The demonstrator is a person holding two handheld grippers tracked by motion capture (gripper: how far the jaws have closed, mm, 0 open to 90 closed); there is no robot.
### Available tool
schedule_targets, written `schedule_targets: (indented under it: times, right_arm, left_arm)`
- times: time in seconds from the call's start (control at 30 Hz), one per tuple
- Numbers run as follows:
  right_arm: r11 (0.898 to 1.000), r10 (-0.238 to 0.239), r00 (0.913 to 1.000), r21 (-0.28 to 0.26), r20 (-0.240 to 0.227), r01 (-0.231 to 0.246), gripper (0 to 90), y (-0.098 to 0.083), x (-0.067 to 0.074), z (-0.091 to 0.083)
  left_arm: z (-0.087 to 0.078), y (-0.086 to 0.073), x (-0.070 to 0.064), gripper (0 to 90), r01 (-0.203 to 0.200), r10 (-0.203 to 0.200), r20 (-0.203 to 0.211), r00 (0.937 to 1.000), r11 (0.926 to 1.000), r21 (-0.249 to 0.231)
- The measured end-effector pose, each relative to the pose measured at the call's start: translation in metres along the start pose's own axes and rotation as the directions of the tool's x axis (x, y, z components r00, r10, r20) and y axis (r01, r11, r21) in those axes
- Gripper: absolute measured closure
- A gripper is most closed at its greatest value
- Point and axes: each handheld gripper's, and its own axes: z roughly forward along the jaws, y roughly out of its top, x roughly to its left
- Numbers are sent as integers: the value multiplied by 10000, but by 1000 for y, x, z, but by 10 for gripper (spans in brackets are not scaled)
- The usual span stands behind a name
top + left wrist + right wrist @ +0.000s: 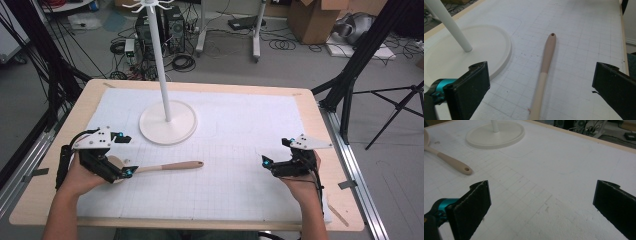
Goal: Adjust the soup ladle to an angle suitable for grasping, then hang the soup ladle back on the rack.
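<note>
the spoon (165, 166) lies flat on the table (310, 112), near the white stand (167, 122). the left gripper (125, 156) is wide open around its handle, holding nothing; the right gripper (275, 151) is open and empty too. the spoon looks light and stiff; i would grasp the thin handle.

**Open mat at the middle and right; stand and spoon crowd the left**

The white gridded mat (240, 150) on the wooden counter (310, 107) lies bare across its middle and right. At far left, a white pole stand on a round disc base (167, 122) rises upright. A beige wooden spoon (170, 166) lies flat near it, between the left gripper's (125, 156) wide-apart jaws.
</note>
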Motion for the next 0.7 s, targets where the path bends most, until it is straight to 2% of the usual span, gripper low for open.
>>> schedule_targets:
  times: [0.23, 0.53, 0.7]
  right_arm:
    - [10000, -10, 10000, 44, -56, 10, 3, -1, 0, 2]
    - [10000, -65, 10000, 27, -51, 65, 3, -1, 0, 1]
    - [10000, -38, 9999, 23, -100, 38, 3, 0, 0, 1]
  left_arm:
    - [2, 0, -1, 17, -43, 44, -124, 9999, 10000, 64]
    - [7, -1, -1, 17, 34, -33, -55, 10000, 9998, 176]
    - [10, 1, -2, 16, -85, 84, 29, 10000, 9996, 253]
